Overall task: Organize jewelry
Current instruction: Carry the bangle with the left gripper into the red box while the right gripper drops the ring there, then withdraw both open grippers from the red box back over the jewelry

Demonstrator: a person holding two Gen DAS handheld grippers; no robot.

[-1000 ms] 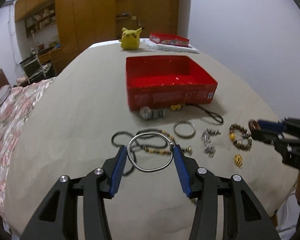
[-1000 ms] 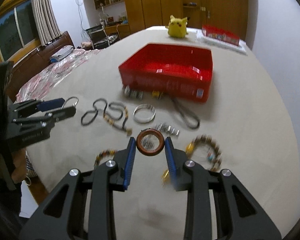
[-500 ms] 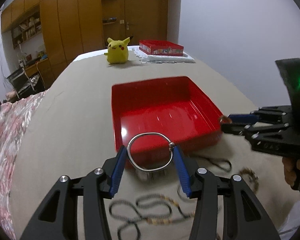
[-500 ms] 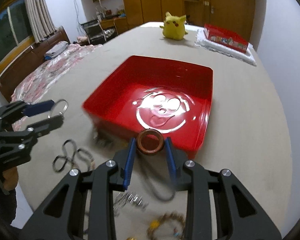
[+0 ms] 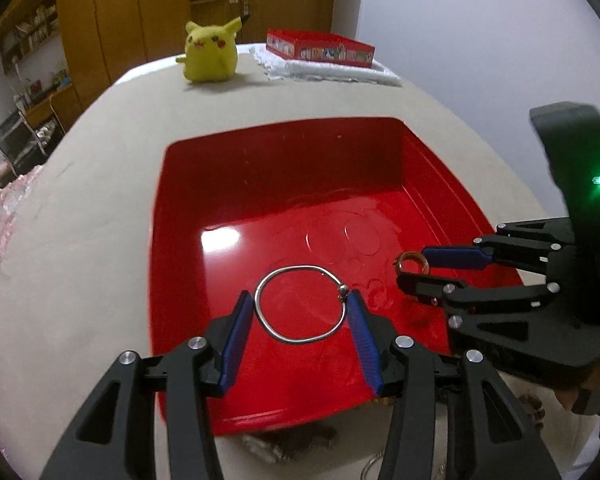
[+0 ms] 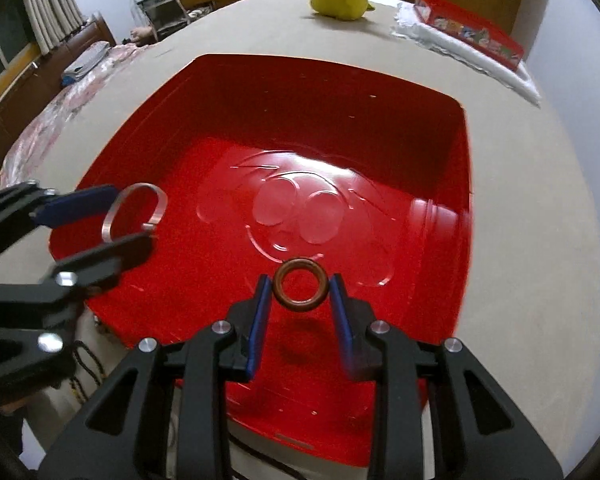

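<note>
My left gripper (image 5: 302, 308) is shut on a silver bangle (image 5: 278, 334) and holds it above the near part of the red tray (image 5: 260, 152). My right gripper (image 6: 300, 290) is shut on a small brown ring (image 6: 299, 305) and holds it over the tray's (image 6: 332, 92) near side. The tray's floor is bare and glossy. The right gripper also shows in the left wrist view (image 5: 414, 270) with the ring (image 5: 411, 260). The left gripper shows in the right wrist view (image 6: 130, 220) with the bangle (image 6: 158, 206).
A yellow plush toy (image 5: 210, 52) and a red box (image 5: 320, 46) on a white cloth stand at the table's far end. Loose jewelry (image 5: 268, 448) lies on the beige table before the tray. A dark cord (image 6: 86, 364) lies at the tray's near left.
Both grippers have moved forward from the loose jewelry to above the tray, each still carrying its piece. The tray now fills both views.
</note>
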